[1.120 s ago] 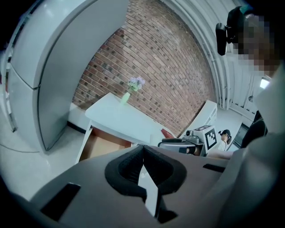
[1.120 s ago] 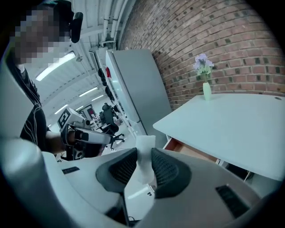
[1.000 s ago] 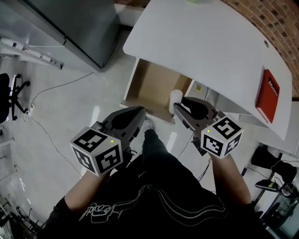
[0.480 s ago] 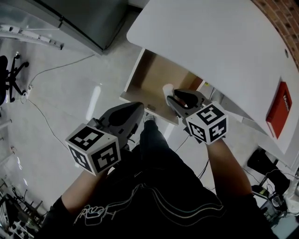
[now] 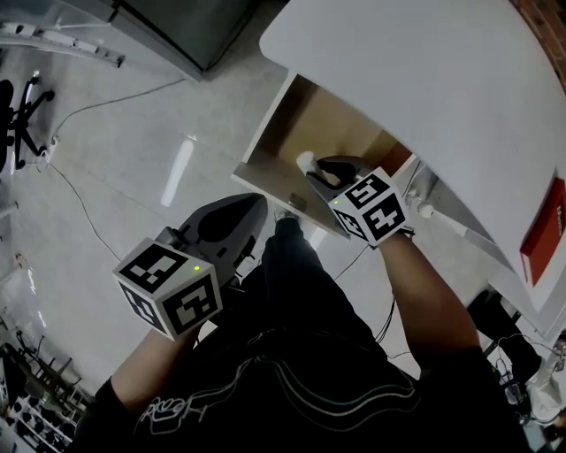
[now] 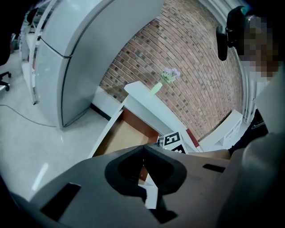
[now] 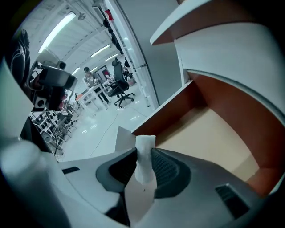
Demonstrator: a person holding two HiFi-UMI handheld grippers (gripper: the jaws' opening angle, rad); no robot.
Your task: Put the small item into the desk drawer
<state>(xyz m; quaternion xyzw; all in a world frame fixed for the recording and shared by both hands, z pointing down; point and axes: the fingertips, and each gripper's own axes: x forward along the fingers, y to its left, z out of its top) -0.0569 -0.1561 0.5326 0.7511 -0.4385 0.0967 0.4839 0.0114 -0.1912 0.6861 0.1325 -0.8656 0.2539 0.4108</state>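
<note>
My right gripper (image 5: 320, 173) is shut on a small white cylinder (image 5: 306, 163), which sticks up between its jaws (image 7: 144, 156) and hangs just over the front of the open desk drawer (image 5: 305, 124). The drawer's tan floor (image 7: 209, 133) shows bare in the right gripper view. My left gripper (image 5: 232, 221) hangs lower, in front of the drawer and short of it, jaws shut with nothing between them (image 6: 143, 167).
The white desk top (image 5: 424, 80) overhangs the drawer's back. A red book (image 5: 541, 230) lies at the desk's right end. A grey cabinet (image 5: 181, 26) stands to the left on the pale floor, with cables (image 5: 80, 195) and an office chair (image 5: 22, 115) beyond.
My right gripper has carried the white cylinder forward and left, from the drawer's front right corner to over its front edge. The left gripper has barely moved.
</note>
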